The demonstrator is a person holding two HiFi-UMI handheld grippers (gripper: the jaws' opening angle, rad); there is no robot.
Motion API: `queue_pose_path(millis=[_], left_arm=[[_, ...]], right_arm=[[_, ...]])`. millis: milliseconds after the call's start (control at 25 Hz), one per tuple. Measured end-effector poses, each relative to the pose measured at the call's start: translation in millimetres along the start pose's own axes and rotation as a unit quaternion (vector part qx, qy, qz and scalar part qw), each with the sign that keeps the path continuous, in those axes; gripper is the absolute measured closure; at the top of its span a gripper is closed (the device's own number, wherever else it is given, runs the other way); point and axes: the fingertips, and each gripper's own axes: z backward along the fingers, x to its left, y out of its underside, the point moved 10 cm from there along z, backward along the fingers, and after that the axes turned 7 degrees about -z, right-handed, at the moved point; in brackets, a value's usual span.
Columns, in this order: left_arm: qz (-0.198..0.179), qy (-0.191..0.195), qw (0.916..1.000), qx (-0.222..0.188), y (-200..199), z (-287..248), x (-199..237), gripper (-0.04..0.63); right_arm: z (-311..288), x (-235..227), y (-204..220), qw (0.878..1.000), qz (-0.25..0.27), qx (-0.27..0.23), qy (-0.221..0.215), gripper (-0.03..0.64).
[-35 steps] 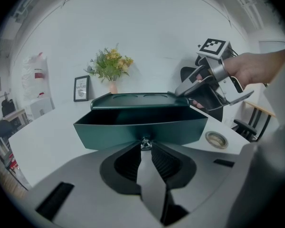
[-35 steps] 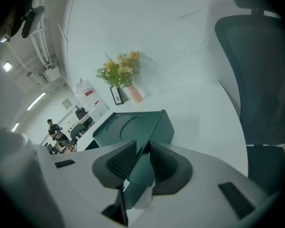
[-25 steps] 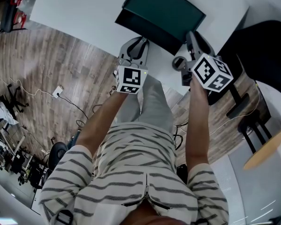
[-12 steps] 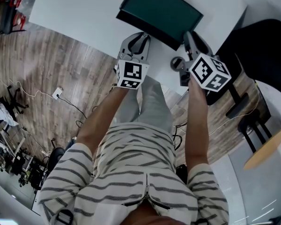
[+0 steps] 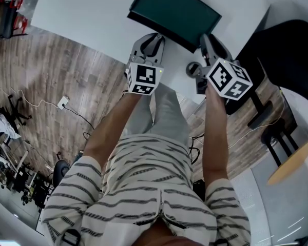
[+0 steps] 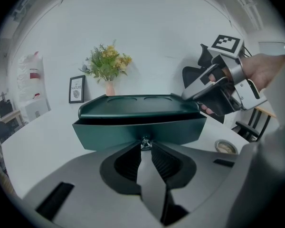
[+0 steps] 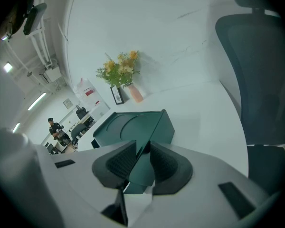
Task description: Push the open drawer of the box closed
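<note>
Box [image 5: 177, 14] lies at 12 o'clock, drawer [image 6: 137, 131] slightly out. Left gripper [image 6: 146, 151], jaws apart, faces its knob [image 6: 145, 143]. Right gripper [image 7: 142, 150], also open, straddles a corner. Push straight toward 12, squarely, with the box steadied.

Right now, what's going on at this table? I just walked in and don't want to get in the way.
A person with a two-jaw gripper in each hand is working on a dark green box on the white table. The left gripper is at the drawer front, jaws slightly apart with the small knob at their tips; the drawer looks nearly shut. The right gripper, jaws apart, sits at the box's near right corner.
</note>
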Motion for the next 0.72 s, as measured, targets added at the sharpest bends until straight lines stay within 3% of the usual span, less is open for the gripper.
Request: queue_pose_path(millis=[720], left_arm=[[0.001,0.0,1.0,-0.003,-9.5,-12.0,4.5,0.526]], right_arm=[[0.4,-0.2,0.4,1.0,0.001,0.0,0.002,0.515]])
